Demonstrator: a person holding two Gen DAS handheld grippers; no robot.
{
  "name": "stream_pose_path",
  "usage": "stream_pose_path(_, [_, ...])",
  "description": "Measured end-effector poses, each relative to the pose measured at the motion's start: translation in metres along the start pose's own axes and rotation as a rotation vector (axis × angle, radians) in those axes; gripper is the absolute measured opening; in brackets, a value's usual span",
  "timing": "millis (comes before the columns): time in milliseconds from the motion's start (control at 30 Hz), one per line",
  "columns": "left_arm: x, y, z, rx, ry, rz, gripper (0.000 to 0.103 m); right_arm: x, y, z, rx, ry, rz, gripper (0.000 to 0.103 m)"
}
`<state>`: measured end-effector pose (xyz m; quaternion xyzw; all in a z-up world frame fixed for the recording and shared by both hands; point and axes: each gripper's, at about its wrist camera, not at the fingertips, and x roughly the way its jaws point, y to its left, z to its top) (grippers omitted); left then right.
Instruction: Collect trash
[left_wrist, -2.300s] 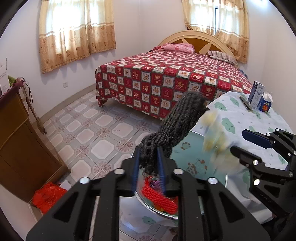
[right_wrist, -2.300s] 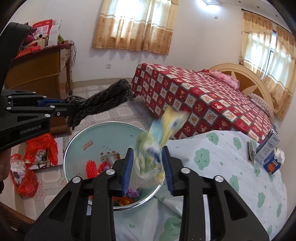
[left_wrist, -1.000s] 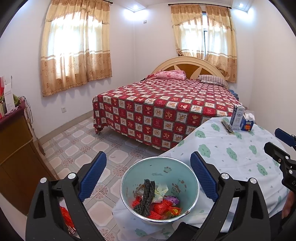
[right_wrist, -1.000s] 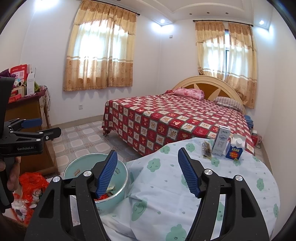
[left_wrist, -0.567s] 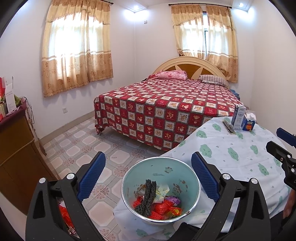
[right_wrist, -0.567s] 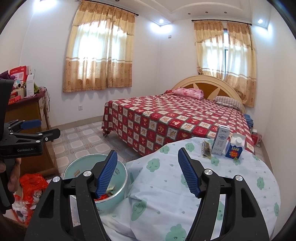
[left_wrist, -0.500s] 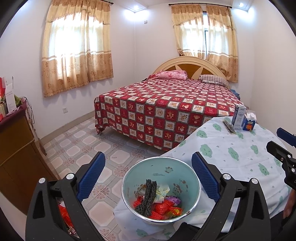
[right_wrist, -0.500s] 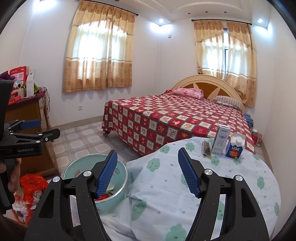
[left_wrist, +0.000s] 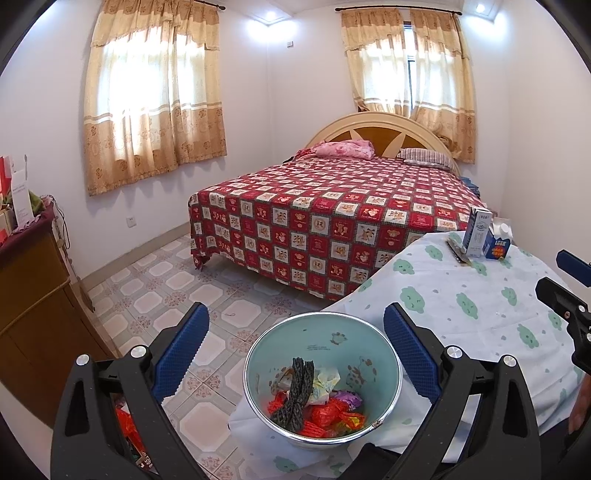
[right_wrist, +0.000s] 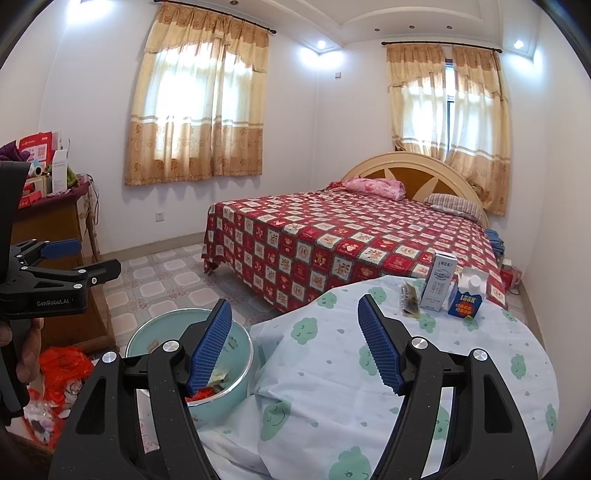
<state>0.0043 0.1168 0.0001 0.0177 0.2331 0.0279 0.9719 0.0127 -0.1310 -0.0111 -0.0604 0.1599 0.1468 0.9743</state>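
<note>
Now that the rope (left_wrist: 295, 397) and wrapper (left_wrist: 324, 384) lie in the bowl (left_wrist: 388, 354), both drops look done; left gripper (left_wrist: 295, 349) spread empty, right gripper (right_wrist: 295, 349) empty, jaws just opened wider. Only the right view shows cartons (right_wrist: 452, 291) clearly, 1 o'clock on the surface (right_wrist: 424, 369), likely next.

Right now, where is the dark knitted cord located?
In the left wrist view, the dark knitted cord lies inside the teal bin, on its left side, over red wrappers and beside a crumpled pale wrapper.
</note>
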Motion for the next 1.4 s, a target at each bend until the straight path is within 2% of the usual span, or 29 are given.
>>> stream_pose_path(500, [-0.003, -0.011, 0.000, 0.029, -0.023, 0.027, 0.094, -0.006, -0.004, 0.004, 0.020, -0.022, -0.015, 0.074])
stream_pose_path(1067, [0.001, -0.017, -0.005, 0.061, -0.007, 0.026, 0.097, -0.004, -0.016, -0.001, 0.044, -0.003, -0.021, 0.076])
stream_pose_path(1133, [0.002, -0.017, -0.005, 0.062, -0.004, 0.026, 0.097, 0.001, -0.027, -0.003, 0.061, 0.021, -0.043, 0.077])
stream_pose_path(1233, [0.003, -0.018, -0.006, 0.060, 0.006, 0.016, 0.097, 0.015, -0.053, -0.007, 0.107, 0.074, -0.086, 0.084])
stream_pose_path(1400, [0.006, -0.018, -0.008, 0.055, 0.019, 0.012, 0.097, 0.060, -0.141, -0.031, 0.246, 0.278, -0.221, 0.087])
